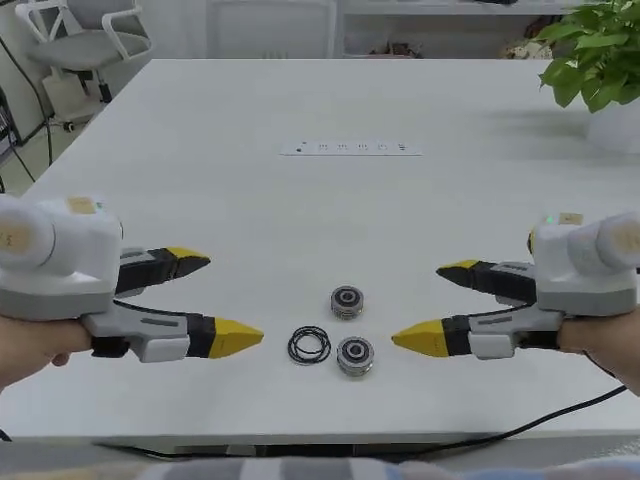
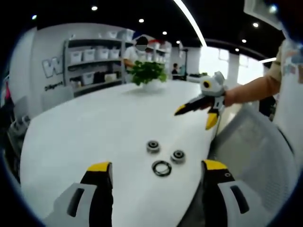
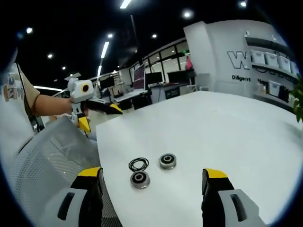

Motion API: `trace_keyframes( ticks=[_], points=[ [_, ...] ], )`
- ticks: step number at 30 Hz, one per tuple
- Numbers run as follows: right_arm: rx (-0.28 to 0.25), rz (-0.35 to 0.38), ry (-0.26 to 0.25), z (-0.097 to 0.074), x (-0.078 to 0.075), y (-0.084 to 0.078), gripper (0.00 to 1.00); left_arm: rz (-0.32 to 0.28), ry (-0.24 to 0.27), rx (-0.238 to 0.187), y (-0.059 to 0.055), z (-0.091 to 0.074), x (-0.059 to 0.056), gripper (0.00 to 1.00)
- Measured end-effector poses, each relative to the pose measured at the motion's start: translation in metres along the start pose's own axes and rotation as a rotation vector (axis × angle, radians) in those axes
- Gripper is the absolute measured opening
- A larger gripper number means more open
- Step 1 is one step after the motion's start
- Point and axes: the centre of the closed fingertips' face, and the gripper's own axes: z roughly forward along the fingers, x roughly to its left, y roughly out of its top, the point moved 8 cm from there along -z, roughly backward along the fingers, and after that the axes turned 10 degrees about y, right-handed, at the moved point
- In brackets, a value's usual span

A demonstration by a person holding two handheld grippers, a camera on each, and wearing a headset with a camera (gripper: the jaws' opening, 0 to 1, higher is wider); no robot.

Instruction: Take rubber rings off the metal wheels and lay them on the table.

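My left claw [image 1: 222, 300] hangs wide open, holding nothing, over the white desk [image 1: 300, 210]. Right of it, loose rubber rings [image 1: 309, 345] lie overlapped on the desk, just beside the near metal wheel [image 1: 355, 355]. The far wheel [image 1: 347, 301] sits close behind. My right claw [image 1: 418, 305] gapes wide too.

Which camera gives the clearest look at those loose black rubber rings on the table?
The head view: it looks down on the rubber rings, so their overlapping loops show. Both gripper views catch them small and flattened.
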Motion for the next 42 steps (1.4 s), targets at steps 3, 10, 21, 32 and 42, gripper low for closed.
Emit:
trace_keyframes(
  ticks=[3,10,21,32,42],
  points=[
    [0.009,-0.019,-0.016,-0.006,0.004,-0.003,0.88,0.005,0.002,-0.001,0.000,-0.002,-0.001,0.79],
    [0.007,-0.035,-0.036,-0.016,0.010,-0.007,0.92,0.004,0.015,-0.001,-0.002,-0.008,0.000,0.82],
    [0.019,-0.048,-0.052,-0.024,0.018,-0.013,0.98,-0.004,0.035,0.001,-0.009,-0.020,0.000,0.83],
    [0.024,-0.052,-0.054,-0.025,0.023,-0.018,0.98,-0.046,0.057,-0.012,-0.014,-0.025,0.001,0.83],
    [0.013,-0.036,-0.067,-0.028,0.024,-0.020,0.98,-0.036,0.063,0.003,-0.018,-0.024,-0.001,0.81]
  ],
)
